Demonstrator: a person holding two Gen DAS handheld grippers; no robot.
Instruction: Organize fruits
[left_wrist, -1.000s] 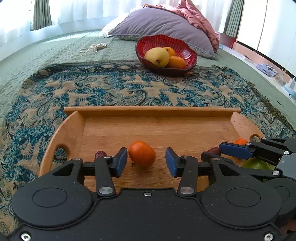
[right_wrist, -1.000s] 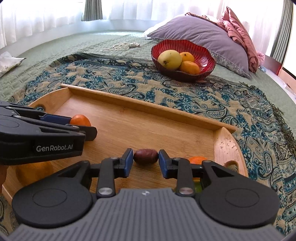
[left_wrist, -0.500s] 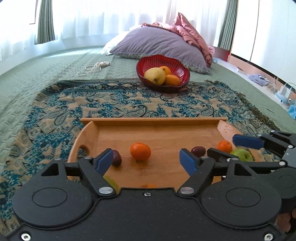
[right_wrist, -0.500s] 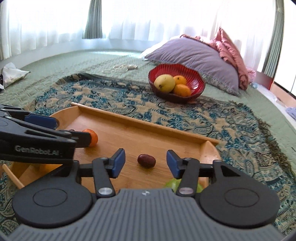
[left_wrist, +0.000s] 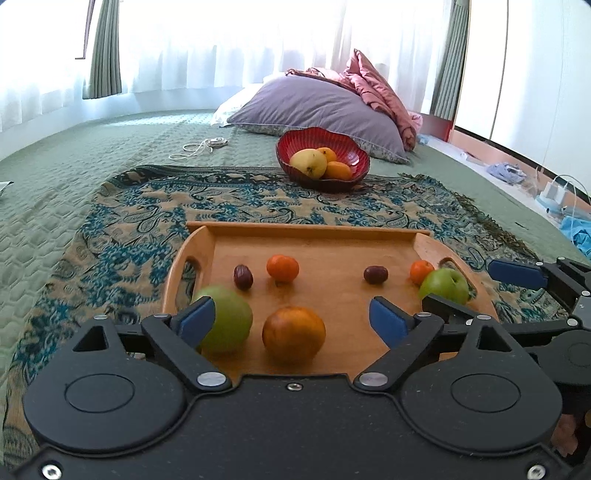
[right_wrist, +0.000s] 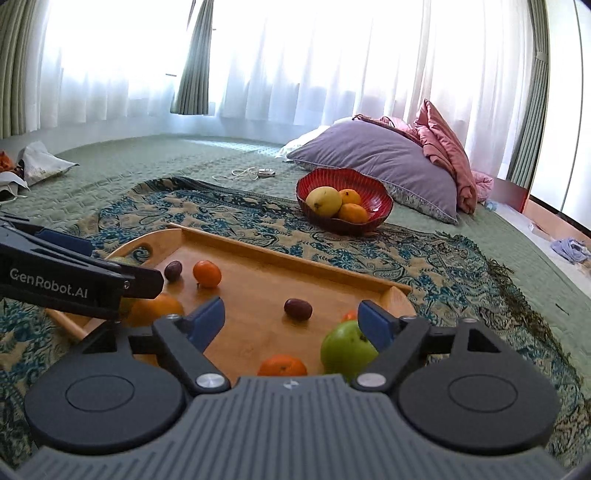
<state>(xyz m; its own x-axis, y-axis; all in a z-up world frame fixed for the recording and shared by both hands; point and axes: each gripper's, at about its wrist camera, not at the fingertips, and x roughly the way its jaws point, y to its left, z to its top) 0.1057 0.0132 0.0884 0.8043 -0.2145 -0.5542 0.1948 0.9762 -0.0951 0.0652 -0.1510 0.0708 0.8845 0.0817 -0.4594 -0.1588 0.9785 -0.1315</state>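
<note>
A wooden tray (left_wrist: 306, 230) (right_wrist: 284, 254) lies on a patterned rug. It holds a small orange (left_wrist: 282, 268) (right_wrist: 207, 273), two dark dates (left_wrist: 243, 276) (left_wrist: 375, 274), a big orange (left_wrist: 293, 334), a small orange at the right (left_wrist: 422, 271) and two green apples (left_wrist: 227, 325) (left_wrist: 444, 285). My left gripper (left_wrist: 291, 319) is open and empty above the tray's near edge. My right gripper (right_wrist: 291, 321) is open and empty, raised above the tray near a date (right_wrist: 297, 308) and green apple (right_wrist: 347, 350).
A red bowl (left_wrist: 323, 158) (right_wrist: 343, 199) with a yellow fruit and oranges stands beyond the tray on the rug (left_wrist: 129, 229). A purple pillow (left_wrist: 317, 110) and pink cloth lie behind it. A cord (left_wrist: 199, 146) lies on the green bedspread.
Both grippers have opened wide and pulled back and up from the tray. The small orange and the date between their fingers stay on the tray.
</note>
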